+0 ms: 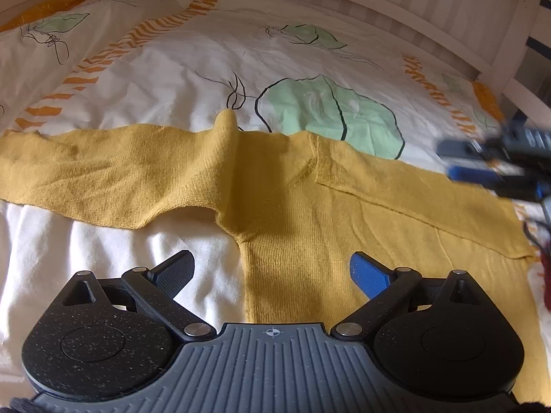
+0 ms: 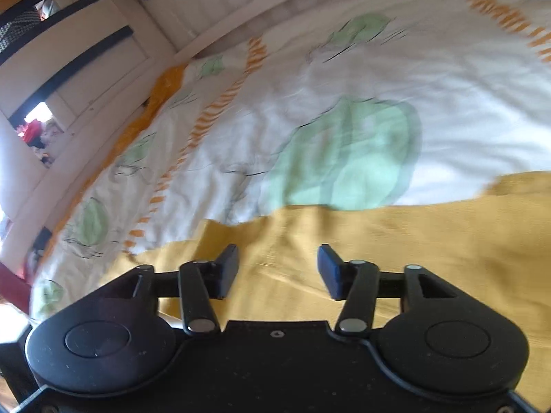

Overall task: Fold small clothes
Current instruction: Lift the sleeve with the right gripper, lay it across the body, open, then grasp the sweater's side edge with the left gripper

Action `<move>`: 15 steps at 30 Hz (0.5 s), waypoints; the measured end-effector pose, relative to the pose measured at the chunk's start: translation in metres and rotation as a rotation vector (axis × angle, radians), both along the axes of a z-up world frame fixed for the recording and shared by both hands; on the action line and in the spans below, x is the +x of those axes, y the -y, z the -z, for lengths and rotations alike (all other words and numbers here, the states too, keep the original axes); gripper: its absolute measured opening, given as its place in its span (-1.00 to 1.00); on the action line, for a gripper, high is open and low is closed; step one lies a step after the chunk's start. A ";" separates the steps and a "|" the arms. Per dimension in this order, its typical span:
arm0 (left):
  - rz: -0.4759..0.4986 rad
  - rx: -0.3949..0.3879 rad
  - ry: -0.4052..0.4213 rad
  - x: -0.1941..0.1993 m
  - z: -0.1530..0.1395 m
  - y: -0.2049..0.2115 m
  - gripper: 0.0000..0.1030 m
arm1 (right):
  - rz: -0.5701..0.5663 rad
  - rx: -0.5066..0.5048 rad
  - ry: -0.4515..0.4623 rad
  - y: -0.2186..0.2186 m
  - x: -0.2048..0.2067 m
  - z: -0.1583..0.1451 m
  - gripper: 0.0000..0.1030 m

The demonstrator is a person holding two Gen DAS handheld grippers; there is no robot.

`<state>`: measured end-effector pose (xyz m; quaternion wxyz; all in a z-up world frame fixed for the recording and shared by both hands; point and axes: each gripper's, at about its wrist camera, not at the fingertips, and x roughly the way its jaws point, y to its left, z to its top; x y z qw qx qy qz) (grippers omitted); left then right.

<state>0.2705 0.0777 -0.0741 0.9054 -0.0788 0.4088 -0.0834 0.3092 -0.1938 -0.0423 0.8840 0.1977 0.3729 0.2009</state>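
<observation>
A bed with a leaf-printed white cover [image 1: 193, 69] carries a mustard-yellow knit top [image 1: 296, 206], spread flat toward the near edge of the bed, one sleeve [image 1: 86, 175] stretched out sideways with a raised crease at the shoulder. The left hand-held gripper [image 1: 272, 272] hovers over the top's body, jaws wide apart, holding nothing. The right hand-held gripper [image 2: 278, 272] sits low over the yellow fabric, jaws likewise parted and empty; whether it touches the cloth is unclear.
</observation>
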 end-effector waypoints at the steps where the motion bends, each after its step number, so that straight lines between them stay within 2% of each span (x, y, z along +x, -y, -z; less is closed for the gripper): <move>1: 0.003 -0.012 0.010 -0.001 -0.001 0.000 0.90 | 0.022 -0.035 0.011 0.010 -0.009 0.002 0.24; 4: 0.033 -0.069 0.034 -0.002 -0.002 0.003 0.90 | 0.072 -0.138 0.028 0.041 -0.040 0.012 0.31; 7: 0.073 -0.105 0.041 0.001 -0.002 0.009 0.90 | 0.109 -0.182 0.040 0.065 -0.068 0.024 0.33; 9: 0.085 -0.116 0.032 0.005 -0.002 0.015 0.90 | 0.118 -0.191 0.055 0.079 -0.083 0.030 0.38; 11: 0.107 -0.115 0.019 0.013 -0.003 0.023 0.90 | 0.118 -0.166 0.054 0.093 -0.094 0.037 0.54; 15: 0.138 -0.075 0.036 0.038 -0.009 0.041 0.90 | 0.136 -0.158 0.033 0.109 -0.101 0.049 0.54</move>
